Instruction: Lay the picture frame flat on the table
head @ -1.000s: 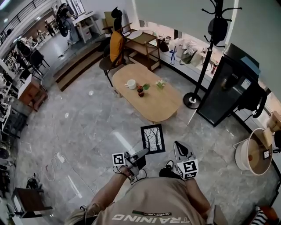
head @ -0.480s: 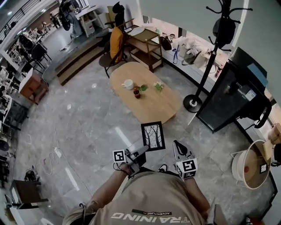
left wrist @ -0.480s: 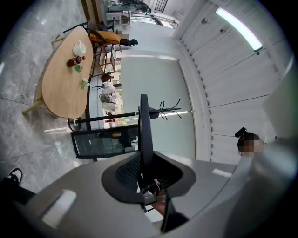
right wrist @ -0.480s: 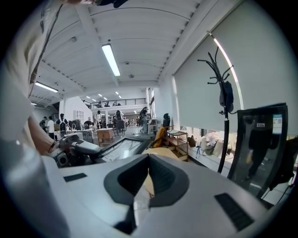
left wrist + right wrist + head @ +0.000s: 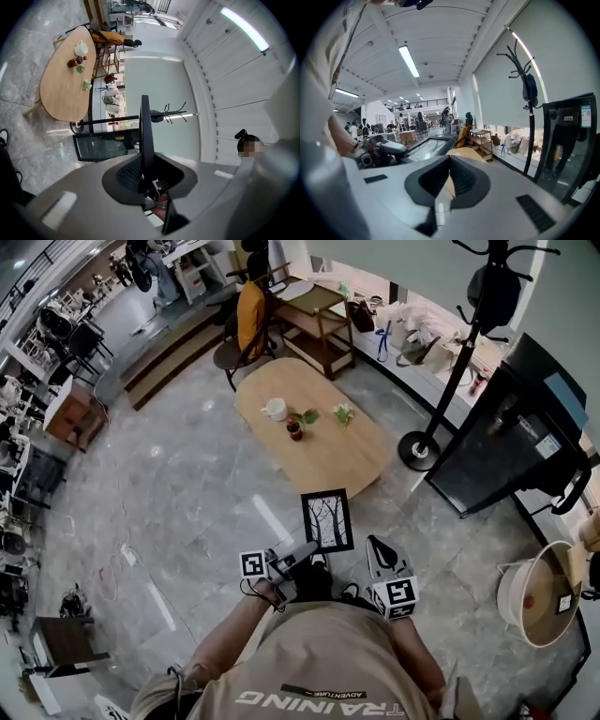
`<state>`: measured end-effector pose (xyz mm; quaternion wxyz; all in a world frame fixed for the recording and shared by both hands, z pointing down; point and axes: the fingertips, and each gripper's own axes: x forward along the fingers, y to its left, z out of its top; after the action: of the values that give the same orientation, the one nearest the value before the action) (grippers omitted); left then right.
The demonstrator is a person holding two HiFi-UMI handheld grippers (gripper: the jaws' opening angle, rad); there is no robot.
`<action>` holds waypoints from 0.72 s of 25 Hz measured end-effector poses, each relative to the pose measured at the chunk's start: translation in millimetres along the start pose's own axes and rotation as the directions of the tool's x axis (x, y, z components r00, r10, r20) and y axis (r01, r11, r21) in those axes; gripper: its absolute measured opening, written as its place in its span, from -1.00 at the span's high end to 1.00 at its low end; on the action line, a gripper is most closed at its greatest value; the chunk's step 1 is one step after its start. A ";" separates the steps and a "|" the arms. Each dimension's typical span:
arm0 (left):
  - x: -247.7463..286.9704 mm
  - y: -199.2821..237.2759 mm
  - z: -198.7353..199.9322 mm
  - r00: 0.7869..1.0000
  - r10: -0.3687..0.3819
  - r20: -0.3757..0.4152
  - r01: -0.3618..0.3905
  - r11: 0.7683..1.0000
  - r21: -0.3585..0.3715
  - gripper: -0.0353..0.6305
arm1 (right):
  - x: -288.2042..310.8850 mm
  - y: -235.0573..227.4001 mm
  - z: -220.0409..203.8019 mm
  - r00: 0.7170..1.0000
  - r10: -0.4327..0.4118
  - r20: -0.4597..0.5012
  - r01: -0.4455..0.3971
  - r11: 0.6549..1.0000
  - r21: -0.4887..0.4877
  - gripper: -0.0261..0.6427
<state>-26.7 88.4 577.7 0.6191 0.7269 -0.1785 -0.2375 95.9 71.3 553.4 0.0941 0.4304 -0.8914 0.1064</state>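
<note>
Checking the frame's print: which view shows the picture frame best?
Head view: the picture frame faces the camera, trees visible. Left gripper view shows only its edge; right gripper view, a slanted glimpse.

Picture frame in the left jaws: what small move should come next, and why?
Probably carry the picture frame forward toward the wooden table: the left gripper holds it over the floor, short of the tabletop, whose near end is bare.

The oval wooden table (image 5: 330, 461) (pale top) carries a white mug (image 5: 275, 410), a dark jar (image 5: 296, 431) and a small plant (image 5: 343, 414).
</note>
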 end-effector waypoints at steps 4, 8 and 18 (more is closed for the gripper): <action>4.5 11.8 8.4 1.000 0.015 -0.007 -0.016 1.000 -0.011 0.67 | 7.7 -9.9 -6.7 1.000 -0.010 -0.023 0.010 1.000 0.008 0.90; 13.4 22.7 29.5 1.000 0.006 -0.021 -0.007 1.000 -0.022 0.67 | 26.5 -23.2 -0.7 0.999 -0.028 -0.032 0.027 1.000 -0.004 0.90; 43.7 42.0 118.6 0.999 -0.012 -0.040 0.010 0.999 -0.033 0.67 | 104.8 -58.1 50.4 0.996 -0.084 -0.022 0.083 0.995 -0.064 0.90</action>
<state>-56.4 -39.6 599.3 0.6329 0.7224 -0.1582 -0.2291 73.8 -55.9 538.5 0.1229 0.4628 -0.8743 0.0795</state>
